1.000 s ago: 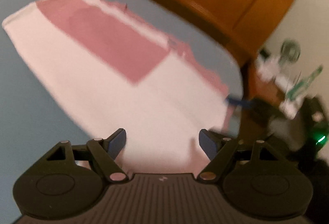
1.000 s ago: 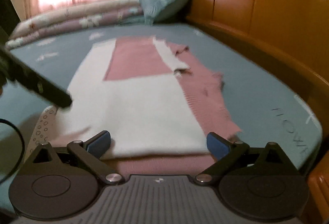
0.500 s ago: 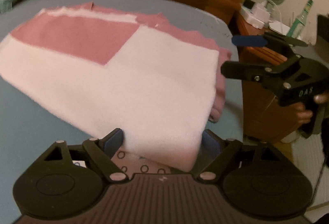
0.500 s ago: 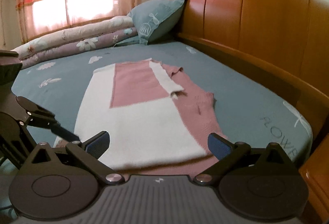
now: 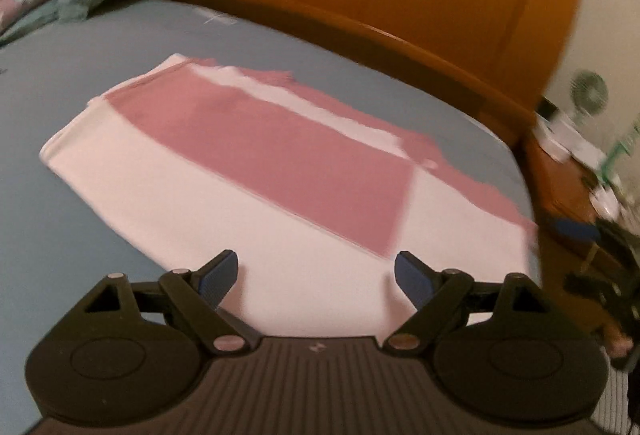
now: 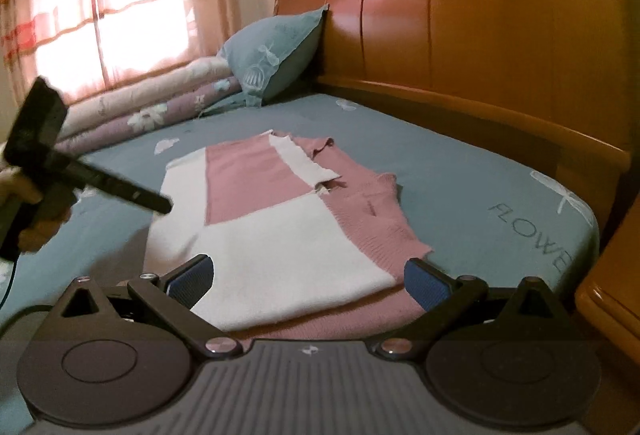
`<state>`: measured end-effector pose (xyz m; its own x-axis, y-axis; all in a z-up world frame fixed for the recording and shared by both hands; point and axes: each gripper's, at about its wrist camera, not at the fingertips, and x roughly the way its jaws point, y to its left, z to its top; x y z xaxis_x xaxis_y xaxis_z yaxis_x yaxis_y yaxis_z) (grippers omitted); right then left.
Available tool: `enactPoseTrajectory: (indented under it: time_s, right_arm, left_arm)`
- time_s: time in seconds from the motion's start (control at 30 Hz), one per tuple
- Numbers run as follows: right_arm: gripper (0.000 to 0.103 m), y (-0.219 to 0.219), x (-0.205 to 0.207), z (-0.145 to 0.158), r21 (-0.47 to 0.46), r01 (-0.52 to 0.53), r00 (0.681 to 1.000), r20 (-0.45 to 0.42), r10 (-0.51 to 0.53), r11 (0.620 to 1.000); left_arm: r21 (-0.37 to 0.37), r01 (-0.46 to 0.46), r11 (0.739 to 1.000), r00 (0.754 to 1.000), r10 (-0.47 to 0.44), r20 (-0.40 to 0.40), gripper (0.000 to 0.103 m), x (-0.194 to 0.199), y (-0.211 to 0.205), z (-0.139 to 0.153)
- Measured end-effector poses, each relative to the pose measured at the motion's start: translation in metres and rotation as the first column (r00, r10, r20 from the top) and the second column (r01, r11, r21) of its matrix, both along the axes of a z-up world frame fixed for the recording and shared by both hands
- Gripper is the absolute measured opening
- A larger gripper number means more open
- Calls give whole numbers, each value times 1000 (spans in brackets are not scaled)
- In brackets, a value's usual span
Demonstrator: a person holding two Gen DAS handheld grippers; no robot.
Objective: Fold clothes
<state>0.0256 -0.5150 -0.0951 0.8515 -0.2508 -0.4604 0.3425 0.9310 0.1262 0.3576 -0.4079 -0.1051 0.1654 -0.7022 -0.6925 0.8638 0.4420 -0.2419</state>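
The pink and white sweater (image 6: pixel 280 227) lies flat on the blue bedsheet (image 6: pixel 460 171), spread out just ahead of both claws, its near hem right under the right gripper (image 6: pixel 308 277). One side looks turned in already: a white panel sits over the pink body, with a strip of sleeve lying along the far edge toward the headboard (image 6: pixel 500 15). So by my read the fold is partway along, and bringing the length over on itself is what remains, though I cannot see how neat the underside is.

The right gripper stands wide apart, nothing between its pads, cloth merely beneath. The left gripper (image 5: pixel 316 277) has just been opening and now gapes over the white half, no cloth pinched, nothing held. From the right claw's view it hangs off to the left, a hand (image 6: pixel 24 191) behind it. Beyond the sweater, a teal pillow (image 6: pixel 276 51) leans on the headboard, with rolled quilts (image 6: pixel 152 107) beside it
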Motion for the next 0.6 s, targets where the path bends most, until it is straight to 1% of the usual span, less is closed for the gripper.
enactPoseTrajectory:
  time_s: [0.03,0.07,0.13,0.17,0.27,0.33,0.37,0.5,0.57,0.6]
  right_arm:
    - [103,2,6,1,-19,0,1000,-5,0,1000]
    - [103,4,11,1,-34,-9,1000,-8,9,999]
    - [103,6,18,1,-37,-22,1000,3,22,999]
    - [103,6,20,0,-25,-24,1000,10,25,999]
    - [103,2,24,-5,33,-24,999,25,23,999]
    - [103,-2,25,-9,68,-16,1000,27,15,998]
    - [103,-3,25,-10,80,-14,1000,29,11,997]
    - [103,-5,28,-12,111,-10,999,46,5,994]
    - [103,-3,32,-12,118,-14,999,51,8,993]
    - [103,-1,35,-11,121,-21,999,53,15,992]
  left_arm:
    - [-3,-3,1000,1000,3,21,85,7,-2,-2]
    - [-6,-2,1000,1000,2,23,85,13,-3,-4]
    - [-11,14,1000,1000,-14,1,85,23,-2,-10]
    - [-2,31,1000,1000,-31,6,86,26,1,-14]
    - [62,88,994,991,-94,99,86,28,13,-24]
    - [81,80,993,992,-88,94,86,38,20,-25]
    - [69,66,995,994,-72,86,86,45,24,-22]
    - [-50,22,998,995,-17,103,86,67,24,-4]
    - [-65,26,998,992,-18,123,86,74,12,-6]
    - [-56,28,998,991,-21,131,86,76,6,-8]
